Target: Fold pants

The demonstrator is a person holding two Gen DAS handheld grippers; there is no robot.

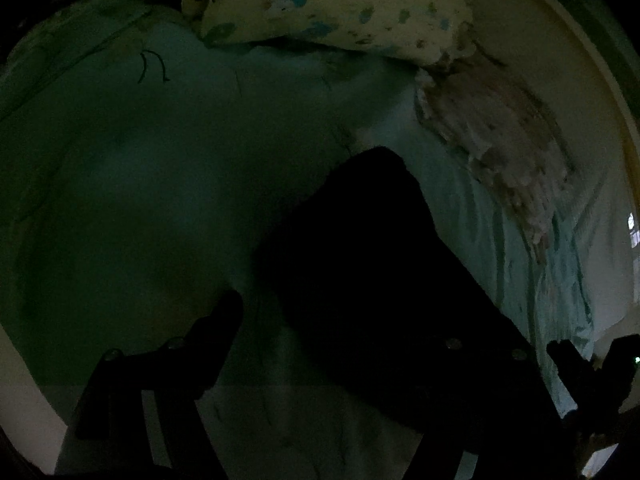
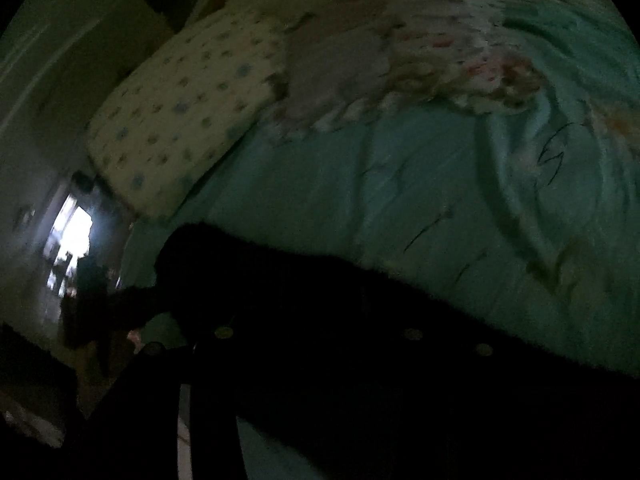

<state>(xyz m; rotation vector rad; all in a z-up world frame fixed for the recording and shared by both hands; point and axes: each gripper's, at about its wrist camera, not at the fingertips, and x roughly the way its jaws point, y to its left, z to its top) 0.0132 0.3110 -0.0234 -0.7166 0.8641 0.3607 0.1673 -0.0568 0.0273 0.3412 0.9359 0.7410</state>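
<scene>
The room is very dark. The black pants lie on a pale green bed sheet. In the left wrist view my left gripper stands open: its left finger rests over bare sheet, while its right finger is lost against the black cloth. In the right wrist view the pants stretch across the lower frame and cover the area of my right gripper. Its fingers merge with the dark cloth, so their spacing is hidden. My right gripper also shows at the left wrist view's right edge.
A spotted cream pillow and a crumpled floral blanket lie at the head of the bed. They also show in the right wrist view, pillow and blanket. A bright doorway lies beyond the bed's left edge.
</scene>
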